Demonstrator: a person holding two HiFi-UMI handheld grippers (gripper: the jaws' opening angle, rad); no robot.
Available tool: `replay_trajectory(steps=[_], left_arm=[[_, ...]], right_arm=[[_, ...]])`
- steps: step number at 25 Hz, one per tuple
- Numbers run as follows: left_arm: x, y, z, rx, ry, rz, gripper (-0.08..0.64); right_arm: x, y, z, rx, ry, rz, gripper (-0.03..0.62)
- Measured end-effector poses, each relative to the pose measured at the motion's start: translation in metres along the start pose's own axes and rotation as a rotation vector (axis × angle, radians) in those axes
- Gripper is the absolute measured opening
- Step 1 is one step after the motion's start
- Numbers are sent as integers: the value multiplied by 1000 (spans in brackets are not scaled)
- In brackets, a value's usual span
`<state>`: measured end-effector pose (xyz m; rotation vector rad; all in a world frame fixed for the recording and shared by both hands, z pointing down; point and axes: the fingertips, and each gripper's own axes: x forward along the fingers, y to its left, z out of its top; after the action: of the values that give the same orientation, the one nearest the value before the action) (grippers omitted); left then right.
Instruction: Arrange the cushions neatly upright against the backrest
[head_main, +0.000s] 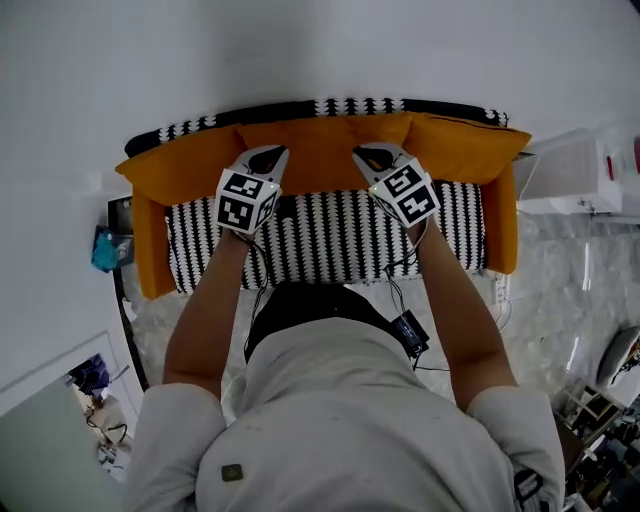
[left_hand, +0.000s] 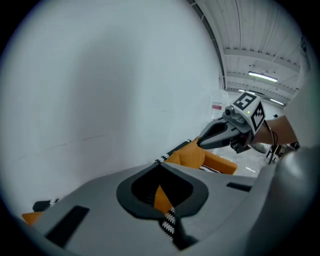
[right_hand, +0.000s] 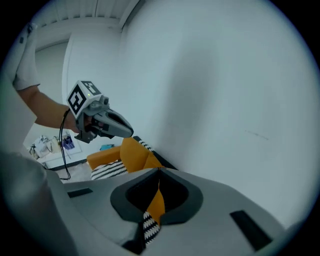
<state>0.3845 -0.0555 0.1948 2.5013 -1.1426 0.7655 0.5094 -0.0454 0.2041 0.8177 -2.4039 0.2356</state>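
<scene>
A plain white wall backs a small sofa at twelve o'clock. Its flat seat is covered in a black-and-white zigzag weave, and it has two smooth orange armrests, one at ten o'clock and one at two. Pale marbled floor spreads around it. Three plump orange fabric cushions lean along the backrest: the left cushion, the middle cushion and the right cushion. A boxy white unit stands beside the sofa at two o'clock. The left hand-held gripper and the right hand-held gripper, both grey plastic, are each clenched on the middle cushion's top edge, near its two upper corners. A small teal thing sits at nine o'clock.
</scene>
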Motion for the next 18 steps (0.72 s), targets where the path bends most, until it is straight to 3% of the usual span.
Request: replay_trajectory(steps=[10,18], left_arm=[[-40,-1,22,-21,-88,58,9],[-103,3,15,-51,-152,61,9]], right_arm=[[-27,9,35,4,-102,-34,26],[-52,45,58,17,-166,-64,26]])
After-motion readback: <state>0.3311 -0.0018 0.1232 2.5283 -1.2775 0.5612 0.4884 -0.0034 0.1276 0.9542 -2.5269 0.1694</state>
